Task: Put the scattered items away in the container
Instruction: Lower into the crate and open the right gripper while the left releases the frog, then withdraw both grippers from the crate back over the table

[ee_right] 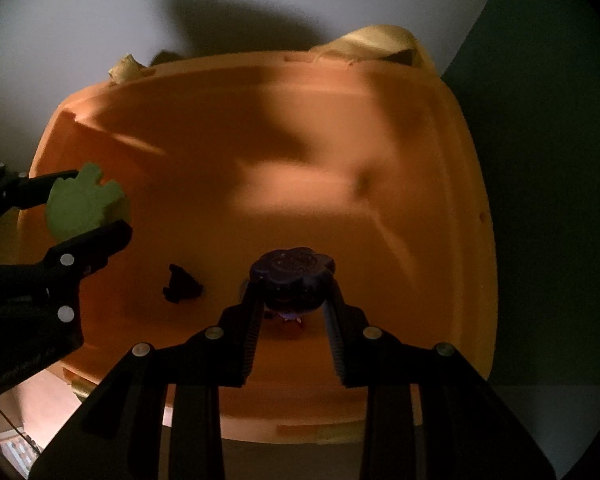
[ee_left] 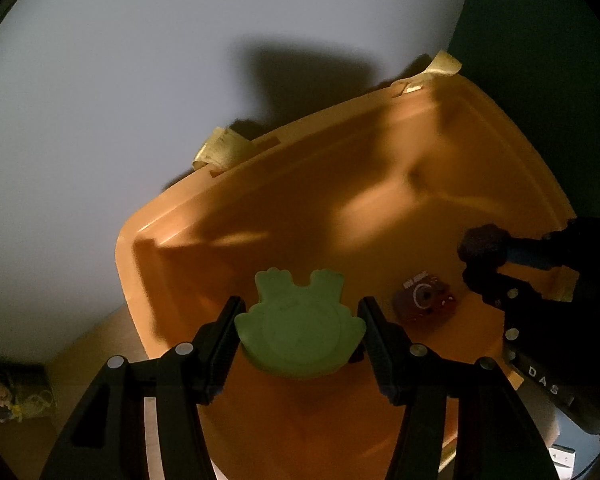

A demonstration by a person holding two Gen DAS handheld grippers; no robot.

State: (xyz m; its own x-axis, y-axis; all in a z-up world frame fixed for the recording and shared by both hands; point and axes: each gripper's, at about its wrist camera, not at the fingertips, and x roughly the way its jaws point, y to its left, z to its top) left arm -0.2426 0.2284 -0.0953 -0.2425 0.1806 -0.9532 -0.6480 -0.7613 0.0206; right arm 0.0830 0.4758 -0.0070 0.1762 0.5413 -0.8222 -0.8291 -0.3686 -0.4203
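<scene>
I've got left gripper [ee_left: 298, 320] pinching green frog piece [ee_left: 298, 322] by flat sides, right gripper [ee_right: 294, 296] pinching purple flower piece [ee_right: 292, 276], both over orange bin [ee_right: 380, 128]; look light, rigid, edge grip fine

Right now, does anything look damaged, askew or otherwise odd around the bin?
Yes: yellowish tape on the orange bin's far rim has peeled and curled up, at a second spot too. Otherwise fine: each tongs holds a toy over the bin.

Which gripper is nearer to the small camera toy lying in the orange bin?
Right. The right gripper, holding a dark purple toy, hovers almost directly above the camera toy. The left gripper, holding the green frog, sits off to its side.
</scene>
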